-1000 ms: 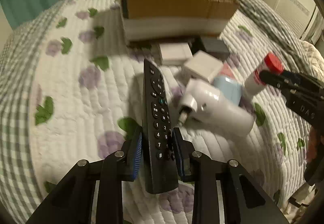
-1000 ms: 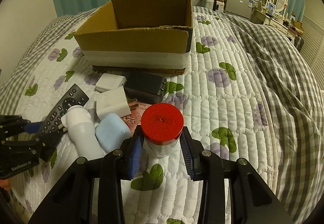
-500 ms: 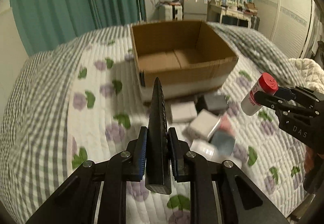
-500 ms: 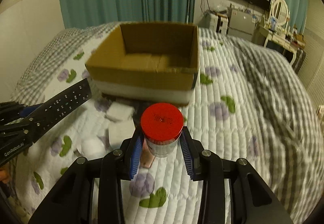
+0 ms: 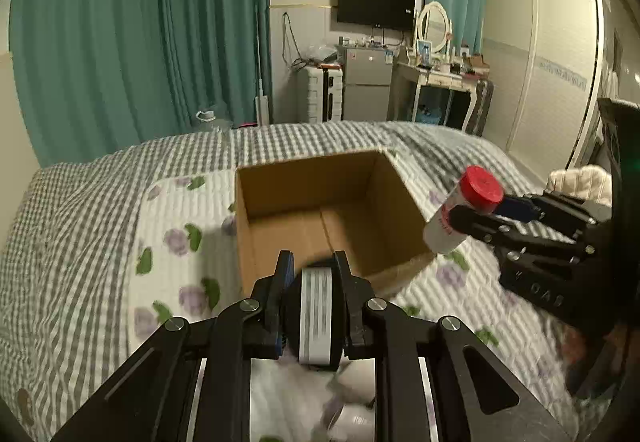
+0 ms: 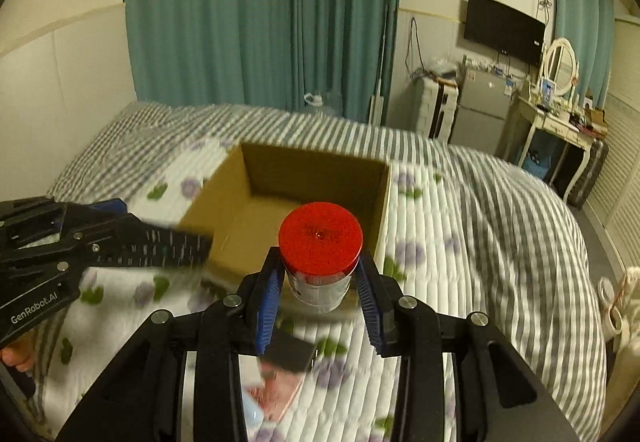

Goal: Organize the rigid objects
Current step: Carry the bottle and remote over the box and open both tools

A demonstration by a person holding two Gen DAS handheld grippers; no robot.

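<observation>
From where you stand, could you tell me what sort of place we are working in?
Most likely a lived-in bedroom: a bed with a quilted floral bedspread, a dressing table with an oval mirror, and a wall-mounted television beside teal curtains.

You see a matt brown cardboard box (image 5: 328,210), a soft quilted cloth bedspread (image 6: 480,226), a smooth red plastic lid on your clear jar (image 6: 320,254), your matt black plastic remote (image 6: 168,250), matt black grippers with ribbed blue pads (image 6: 266,306).

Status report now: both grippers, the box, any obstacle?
Left gripper shut on remote. Right gripper shut on red-capped bottle. Box open, nothing visible inside.
</observation>
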